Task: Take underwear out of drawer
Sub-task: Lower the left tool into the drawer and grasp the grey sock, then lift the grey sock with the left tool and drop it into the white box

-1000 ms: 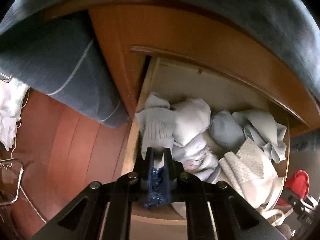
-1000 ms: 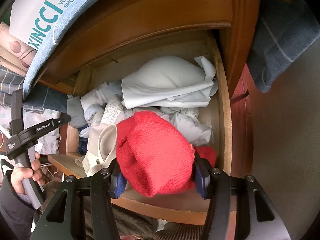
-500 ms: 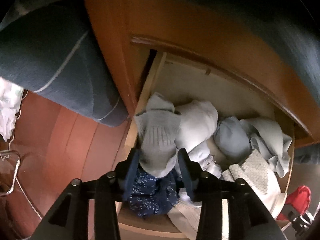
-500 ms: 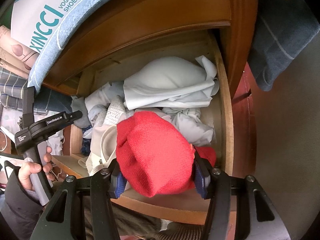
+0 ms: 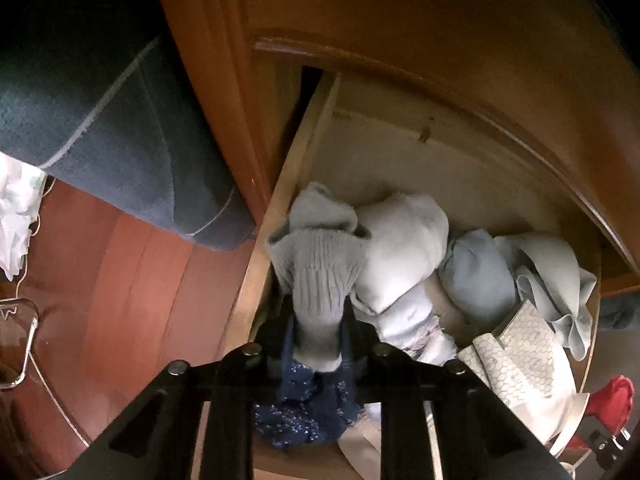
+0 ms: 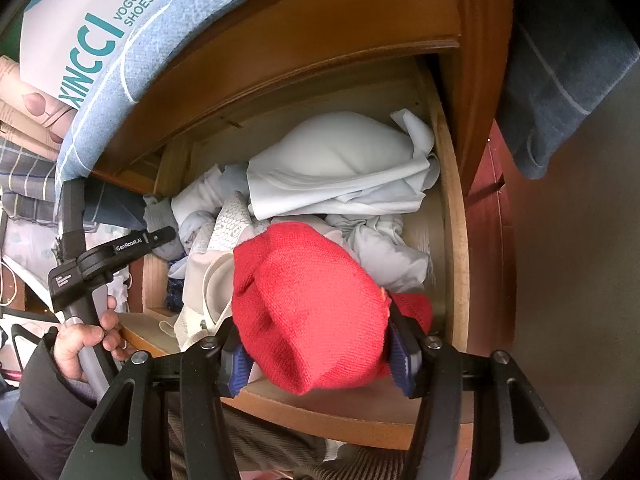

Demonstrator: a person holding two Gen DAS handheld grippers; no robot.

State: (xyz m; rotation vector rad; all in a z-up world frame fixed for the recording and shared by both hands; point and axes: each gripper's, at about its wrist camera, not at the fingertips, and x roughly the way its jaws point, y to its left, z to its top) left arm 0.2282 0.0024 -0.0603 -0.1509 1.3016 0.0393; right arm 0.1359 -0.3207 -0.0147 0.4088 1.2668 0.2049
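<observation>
The left tongs [image 5: 318, 344] are closing on the lower end of a ribbed grey knit piece [image 5: 320, 276] at the near left corner of the drawer [image 5: 276, 216], pointing steeply down; the pads look to be pressing its sides already. Under them lies a dark blue speckled garment [image 5: 304, 412], likely the underwear wanted, though I cannot say whether any of it is caught too. The right tongs [image 6: 316, 356] are clamped on a red knit item [image 6: 308, 312] and hang over the drawer's front right part

So the step in hand seems to be the pinch itself. The next move, I'd judge, is a straight lift up, with a check that the right piece comes away rather than only the grey knit

Room is tight on the left: the drawer's side wall runs just beside the tongs, and the cabinet frame [image 5: 224, 92] and a dark blue cloth [image 5: 120, 160] overhang near it. Upward and toward the person looks open. Pale clothes [image 5: 404, 252] crowd the middle and right, so a sideways drag could pull them along
</observation>
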